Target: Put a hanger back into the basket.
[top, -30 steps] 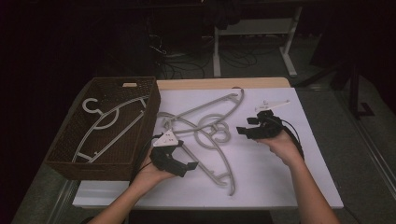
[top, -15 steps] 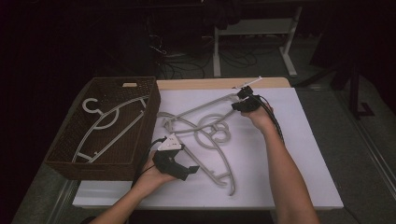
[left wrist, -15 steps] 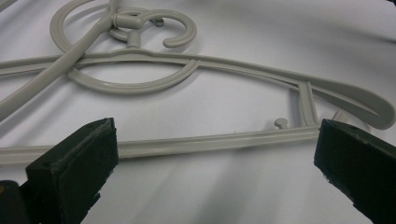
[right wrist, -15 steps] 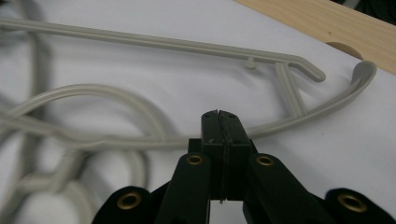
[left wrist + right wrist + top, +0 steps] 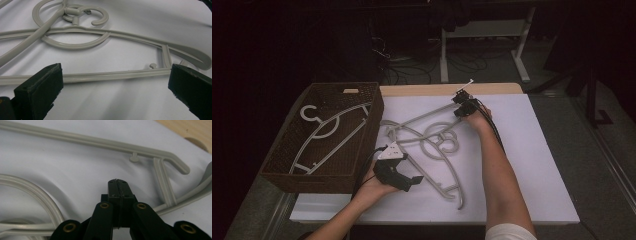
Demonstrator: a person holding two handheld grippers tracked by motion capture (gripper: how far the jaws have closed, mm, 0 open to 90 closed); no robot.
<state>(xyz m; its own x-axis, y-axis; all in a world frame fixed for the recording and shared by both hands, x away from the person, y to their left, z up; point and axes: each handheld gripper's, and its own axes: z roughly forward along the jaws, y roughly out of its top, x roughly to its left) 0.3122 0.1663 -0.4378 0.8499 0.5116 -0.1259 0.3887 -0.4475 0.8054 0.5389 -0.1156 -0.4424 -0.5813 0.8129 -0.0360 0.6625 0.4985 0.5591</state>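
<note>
Reaching out from the near middle of the table, the right tongs (image 5: pixel 463 102) have travelled to the far end of the white sheet (image 5: pixel 537 165) and their jaws have just been closing; now they are pressed flat together with nothing between them, hovering just above the end of the farthest grey plastic hanger (image 5: pixel 427 116). That hanger lies across a loose tangle of others (image 5: pixel 437 150) in the middle of the sheet. The left tongs (image 5: pixel 404 181) have stayed at the near edge, jaws spread wide and empty, the straight bottom bar of the nearest hanger (image 5: pixel 112 75) lying on the sheet just beyond their pads. To the left stands a dark wicker basket (image 5: pixel 287 175), with one hanger (image 5: pixel 329 132) already lying inside it.
</note>
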